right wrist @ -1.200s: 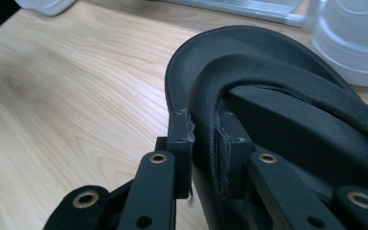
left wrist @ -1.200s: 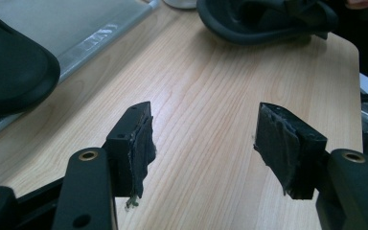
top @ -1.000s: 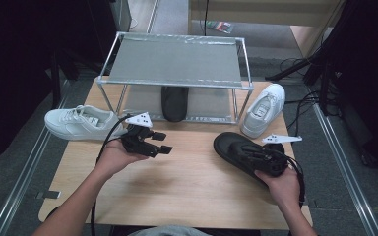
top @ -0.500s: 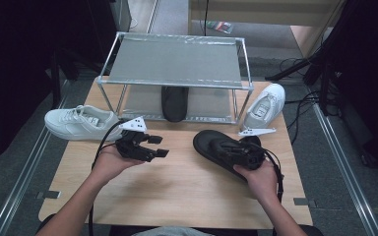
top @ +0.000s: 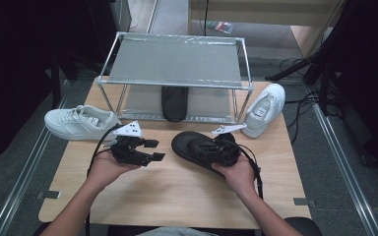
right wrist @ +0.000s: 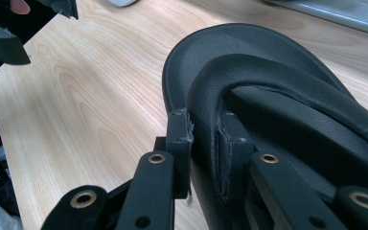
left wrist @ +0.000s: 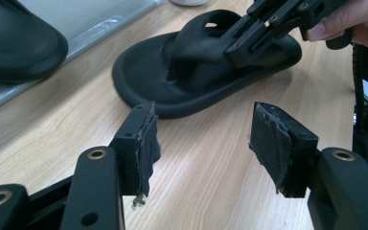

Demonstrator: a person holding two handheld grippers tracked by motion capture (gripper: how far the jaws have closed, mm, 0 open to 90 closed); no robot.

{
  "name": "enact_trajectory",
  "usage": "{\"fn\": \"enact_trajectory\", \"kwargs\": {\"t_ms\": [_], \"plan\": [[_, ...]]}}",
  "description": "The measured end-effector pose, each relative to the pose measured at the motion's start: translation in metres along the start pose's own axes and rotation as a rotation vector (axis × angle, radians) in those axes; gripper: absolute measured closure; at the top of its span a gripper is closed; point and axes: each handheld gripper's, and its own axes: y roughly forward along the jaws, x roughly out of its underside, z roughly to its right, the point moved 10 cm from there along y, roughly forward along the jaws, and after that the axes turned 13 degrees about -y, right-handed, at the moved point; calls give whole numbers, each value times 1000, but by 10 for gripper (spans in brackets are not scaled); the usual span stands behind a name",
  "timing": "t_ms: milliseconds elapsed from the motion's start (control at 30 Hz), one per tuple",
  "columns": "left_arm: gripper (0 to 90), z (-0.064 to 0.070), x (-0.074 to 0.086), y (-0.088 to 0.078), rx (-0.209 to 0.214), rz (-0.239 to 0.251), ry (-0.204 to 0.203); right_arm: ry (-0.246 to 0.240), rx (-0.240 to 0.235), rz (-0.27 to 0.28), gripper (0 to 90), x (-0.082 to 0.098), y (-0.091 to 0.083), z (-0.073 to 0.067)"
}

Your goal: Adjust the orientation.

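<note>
My right gripper (right wrist: 203,139) is clenched on the strap of the black slide sandal (top: 202,147), which lies on the tabletop (top: 177,191) in front of the metal rack (top: 174,64). My left gripper (left wrist: 203,139) is released, its jaws just closing a little with nothing between them, pointing toward the sandal's toe end.

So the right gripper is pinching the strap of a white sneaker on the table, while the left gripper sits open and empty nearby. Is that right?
Not quite. The right gripper is pinching the strap of a black slipper, not a white sneaker; the right gripper view shows the pads clamped on the black strap. The rest holds: the left gripper has open jaws with nothing between them.
</note>
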Motion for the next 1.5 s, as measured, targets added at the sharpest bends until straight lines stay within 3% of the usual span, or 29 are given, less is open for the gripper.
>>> {"fn": "enact_trajectory", "kwargs": {"t_ms": [400,567,700,967,1133,1267,1400,1500], "plan": [[431,2,10,1,3,-8,-27,-29,-22,-34,787,-2,35,-6],[472,0,11,1,-3,-4,-32,-66,-34,-39,787,1,44,-7],[497,-2,12,2,-13,4,-40,-82,-38,-35,747,0,43,-7],[572,-2,12,11,-14,-15,-52,-120,-32,47,731,-13,15,-8],[639,0,11,19,-1,-33,-52,-115,-15,21,829,-4,6,1],[748,1,9,27,5,-49,-49,-115,-1,-11,900,3,8,7],[870,3,6,34,20,-61,-49,-103,2,-28,900,9,9,9],[899,4,5,41,31,-78,-48,-101,12,-29,900,12,5,10]]}}
